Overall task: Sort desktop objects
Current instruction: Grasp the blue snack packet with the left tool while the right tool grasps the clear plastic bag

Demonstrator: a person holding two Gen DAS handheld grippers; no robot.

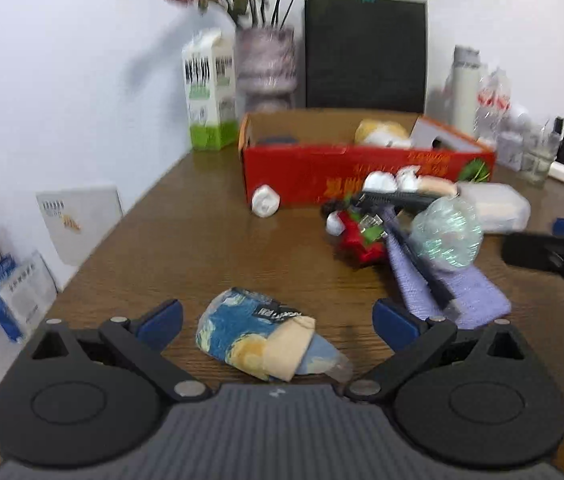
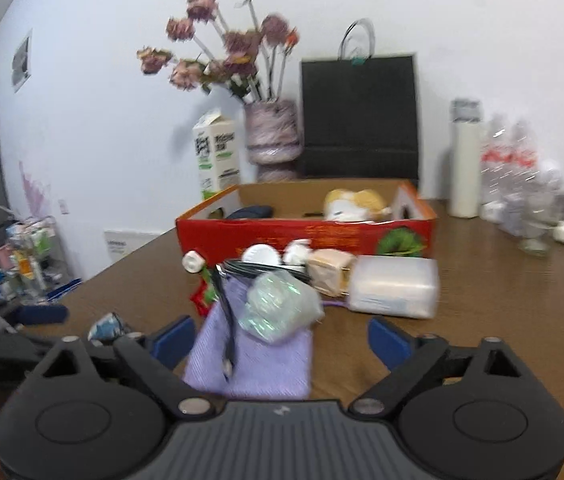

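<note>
Right gripper (image 2: 280, 336) jaws spread wide, nothing gripped. Between them lies a purple cloth (image 2: 254, 364) on the wooden table (image 2: 482, 300), bearing a crumpled clear bag (image 2: 280, 306). Red cardboard box (image 2: 306, 236) stands farther back.

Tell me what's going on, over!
Both grippers open, holding nothing. Left gripper straddles blue sock pack. Right gripper over purple cloth. Nothing blocking.

Bare desk (image 1: 170, 240) lies open left of my tools; ahead, the red box (image 1: 362, 172) and a clutter heap around the purple cloth (image 2: 254, 356) block passage.
</note>
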